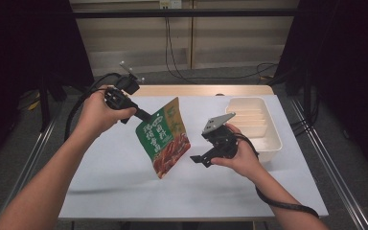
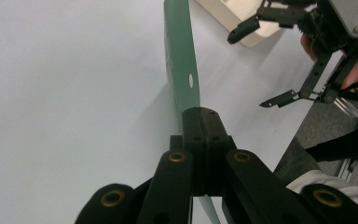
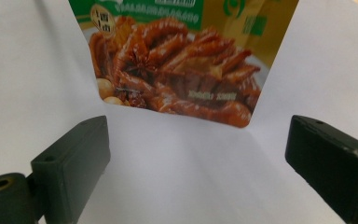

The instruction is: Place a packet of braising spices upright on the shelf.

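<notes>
From the high view, the left tongs (image 1: 146, 116) are clamped on the upper left corner of a flat, glossy green-and-yellow food pouch (image 1: 164, 136) printed with a picture of reddish-brown braised meat; the pouch hangs tilted in the air above the white table (image 1: 105, 163), its lower end pointing down toward the person. The right tongs (image 1: 199, 159) are held just to the right of the pouch, apart from it, with their jaws spread wide and nothing between them. A cream-coloured rectangular plastic tray with ridged dividers (image 1: 272, 143) sits on the table's far right part, behind the right hand (image 1: 242, 155). In the left gripper view, the two black jaws are pressed together on the pouch's thin green edge (image 2: 182, 70), which runs upright away from them and shows a small oval hang hole; the right tongs (image 2: 256, 65) stand open farther off at upper right. In the right gripper view, the jaws stand far apart at either side, and the pouch's printed lower end (image 3: 177, 79) hangs beyond them over the table, untouched.
</notes>
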A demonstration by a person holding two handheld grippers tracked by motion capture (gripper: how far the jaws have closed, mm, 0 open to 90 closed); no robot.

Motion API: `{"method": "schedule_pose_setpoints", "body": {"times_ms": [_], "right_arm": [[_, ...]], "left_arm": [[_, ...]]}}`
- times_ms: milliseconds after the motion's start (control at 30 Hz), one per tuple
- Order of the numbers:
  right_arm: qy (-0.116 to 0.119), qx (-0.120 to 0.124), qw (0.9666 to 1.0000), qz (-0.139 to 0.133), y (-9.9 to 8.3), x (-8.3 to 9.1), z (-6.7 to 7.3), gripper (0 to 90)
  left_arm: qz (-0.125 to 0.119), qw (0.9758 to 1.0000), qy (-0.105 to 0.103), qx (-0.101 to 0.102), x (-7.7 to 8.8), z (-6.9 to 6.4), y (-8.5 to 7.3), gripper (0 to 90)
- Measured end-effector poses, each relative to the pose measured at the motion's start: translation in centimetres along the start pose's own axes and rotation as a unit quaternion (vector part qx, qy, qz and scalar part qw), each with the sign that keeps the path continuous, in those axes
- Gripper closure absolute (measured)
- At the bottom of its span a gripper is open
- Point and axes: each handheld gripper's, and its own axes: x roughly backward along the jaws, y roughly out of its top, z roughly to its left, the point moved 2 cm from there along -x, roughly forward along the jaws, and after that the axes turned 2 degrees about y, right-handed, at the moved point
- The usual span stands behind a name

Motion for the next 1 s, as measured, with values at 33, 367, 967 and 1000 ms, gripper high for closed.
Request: {"method": "schedule_pose_setpoints", "body": {"times_ms": [33,367,967,1000], "right_arm": [[-0.003,0.005,1.0000,0.003,0.3,0.1,-0.2,6.1],[0.004,0.040,0.9990,0.020,3.7,1.1,-1.7,7.0],[0.021,0.087,0.9949,0.045,8.8,1.7,-2.5,7.5],[0.021,0.087,0.9949,0.045,8.8,1.7,-2.5,7.5]], "left_arm": [[-0.004,1.0000,-0.002,-0.001,-0.1,-0.2,0.1,90.0],[0.009,0.9996,-0.007,-0.027,-0.1,-1.3,0.5,90.0],[0.011,0.9983,-0.020,-0.054,-0.4,-3.2,0.9,90.0],[0.011,0.9983,-0.020,-0.054,-0.4,-3.2,0.9,90.0]]}}
